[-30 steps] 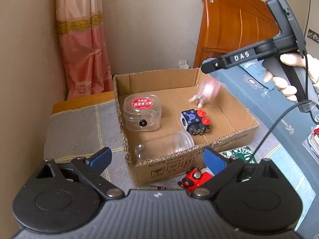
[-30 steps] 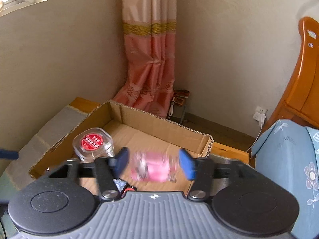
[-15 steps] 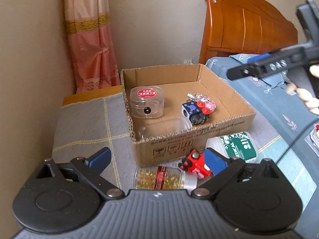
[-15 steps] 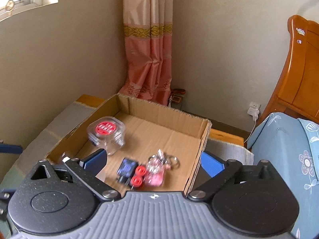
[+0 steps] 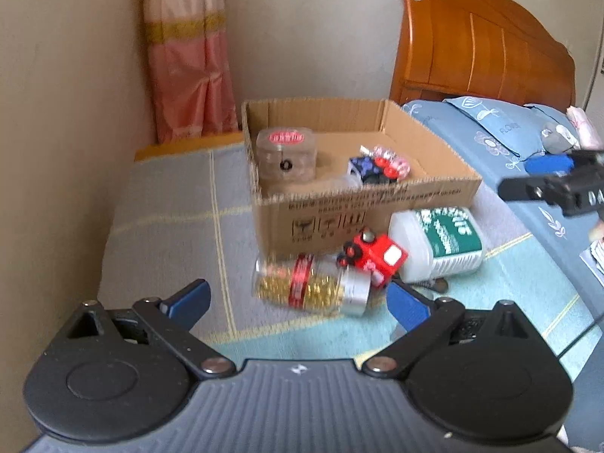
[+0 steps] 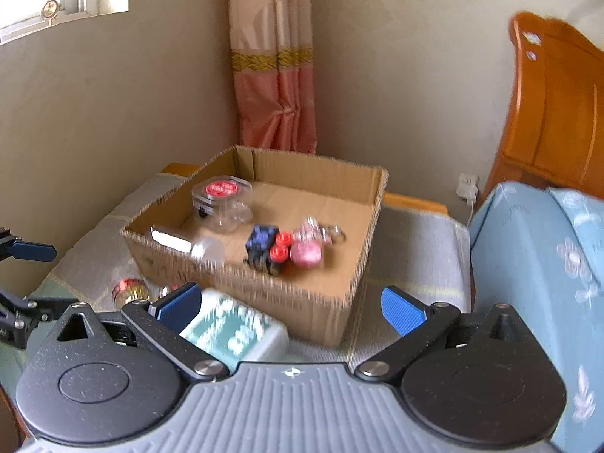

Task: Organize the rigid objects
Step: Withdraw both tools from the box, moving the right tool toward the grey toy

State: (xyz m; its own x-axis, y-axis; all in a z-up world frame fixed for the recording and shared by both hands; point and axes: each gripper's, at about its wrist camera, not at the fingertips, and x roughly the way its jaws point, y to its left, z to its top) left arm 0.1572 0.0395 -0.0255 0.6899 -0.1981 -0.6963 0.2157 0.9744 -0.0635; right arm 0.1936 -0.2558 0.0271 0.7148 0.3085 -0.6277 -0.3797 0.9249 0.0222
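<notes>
A shallow cardboard box (image 5: 362, 222) sits on a grey and pale-green checked cloth (image 5: 170, 222) in the corner of a room, with a pink curtain (image 5: 185, 56) behind it and a wooden headboard (image 5: 479, 53) and blue floral bedding (image 5: 502, 139) to its right. Inside the box, a clear round tub with a red label (image 6: 222, 198) stands toward the back left, a clear cylinder (image 6: 187, 246) lies along the near left wall, and a dark blue cube toy with red knobs (image 6: 266, 247) rests touching a pink keyring trinket (image 6: 307, 247) near the middle. Outside the box, just in front of its near wall, a jar of golden capsules (image 5: 309, 287) lies on its side, with a red toy car (image 5: 373, 258) touching its silver lid end and a white bottle with a green label (image 5: 438, 241) lying beside the car. The left gripper (image 5: 298, 300) hovers low above the cloth, its jaws spread wide with nothing between them, the capsule jar lying just ahead of the blue pads. The right gripper (image 6: 290, 302) hangs in front of the box's near corner, jaws fully released and empty, with the green-labelled bottle blurred beside its left pad. In the left wrist view the right gripper shows at the far right edge over the bedding.
</notes>
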